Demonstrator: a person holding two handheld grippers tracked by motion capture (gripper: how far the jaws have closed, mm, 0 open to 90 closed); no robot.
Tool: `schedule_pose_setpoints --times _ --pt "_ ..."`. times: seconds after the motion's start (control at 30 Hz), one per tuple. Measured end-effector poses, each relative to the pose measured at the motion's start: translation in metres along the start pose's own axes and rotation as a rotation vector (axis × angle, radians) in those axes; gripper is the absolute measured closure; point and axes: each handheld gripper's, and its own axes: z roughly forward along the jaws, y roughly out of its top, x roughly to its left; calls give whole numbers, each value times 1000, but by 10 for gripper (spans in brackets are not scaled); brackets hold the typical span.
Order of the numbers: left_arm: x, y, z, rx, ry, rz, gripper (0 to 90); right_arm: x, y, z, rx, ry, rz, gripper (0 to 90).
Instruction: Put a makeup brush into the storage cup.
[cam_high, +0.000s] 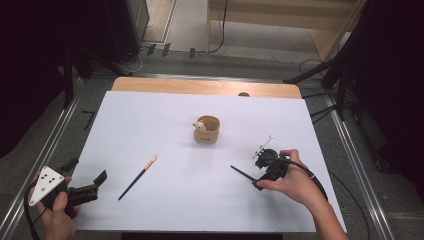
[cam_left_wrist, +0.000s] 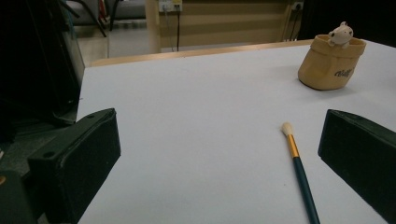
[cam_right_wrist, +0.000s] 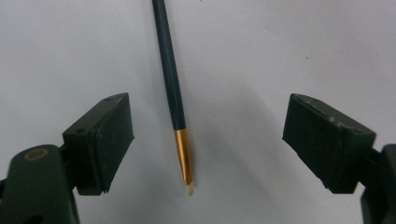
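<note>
While lying flat on the white table, second dark brush directly between the right gripper jaws, spread wide, untouched. First dark-handled brush left of centre, beside the left gripper, jaws also wide, empty. Tan cup with small figure behind, centre.

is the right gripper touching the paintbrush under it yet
Apart. The right gripper view shows the right gripper open, white table visible between each jaw and the paintbrush lying between them.
</note>
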Motion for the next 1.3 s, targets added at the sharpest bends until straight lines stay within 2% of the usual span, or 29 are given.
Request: schedule_pose_setpoints --times 0.03,0.13,0.2,0.23,0.37,0.53,0.63,0.67,0.77,1.3 --pt "0 0 0 -1 -1 -1 0 1 1 0 8 -1 2 211" --pt "0 0 0 -1 0 0 0 3 3 1 27 1 -40 279" --pt "0 0 0 -2 -1 0 0 5 4 1 36 6 -51 328" --pt "0 0 0 -2 -1 0 0 7 4 2 35 9 -42 356" --pt "0 0 0 -1 0 1 0 7 7 5 64 23 -67 462" --pt "0 0 0 -2 -1 -1 0 6 11 7 90 28 -65 608" --pt "0 0 0 0 -1 1 0 7 13 7 108 48 -79 665" --pt "0 0 0 0 -1 2 0 7 13 8 116 52 -90 675" --pt "0 0 0 -1 0 1 0 7 15 9 128 63 -82 698" --pt "0 0 0 1 -1 1 0 7 21 14 167 51 -90 806"
